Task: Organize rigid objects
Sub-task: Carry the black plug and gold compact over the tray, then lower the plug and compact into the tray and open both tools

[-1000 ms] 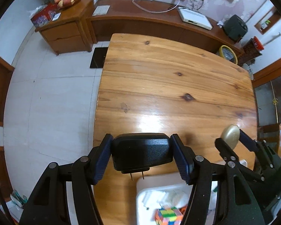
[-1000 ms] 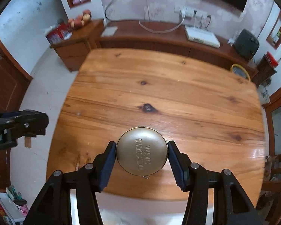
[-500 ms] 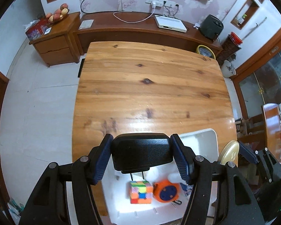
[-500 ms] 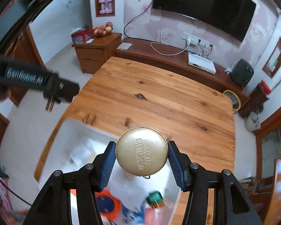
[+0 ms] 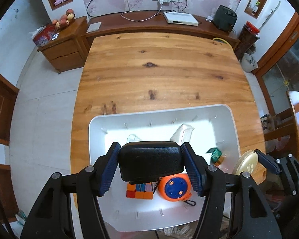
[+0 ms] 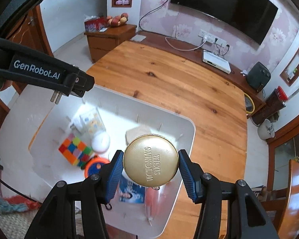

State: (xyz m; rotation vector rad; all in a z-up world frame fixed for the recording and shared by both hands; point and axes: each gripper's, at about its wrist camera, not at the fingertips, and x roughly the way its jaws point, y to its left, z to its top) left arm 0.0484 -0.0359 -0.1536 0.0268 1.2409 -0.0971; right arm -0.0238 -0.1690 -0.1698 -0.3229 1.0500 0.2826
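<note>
A white bin (image 5: 95, 131) sits on the wooden table (image 5: 161, 65). Above it, the left gripper (image 5: 150, 167) clamps a black plug adapter (image 5: 150, 162), hiding half the puzzle cube (image 5: 139, 193). The right gripper (image 6: 150, 169) pinches a gold tin (image 6: 150, 163); items beneath blur.

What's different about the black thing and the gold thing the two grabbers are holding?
The black plug is boxy and matte with metal prongs; the gold tin is round, shiny and lettered. The left gripper holds the plug, the right gripper the tin. Both hang above the white bin.
</note>
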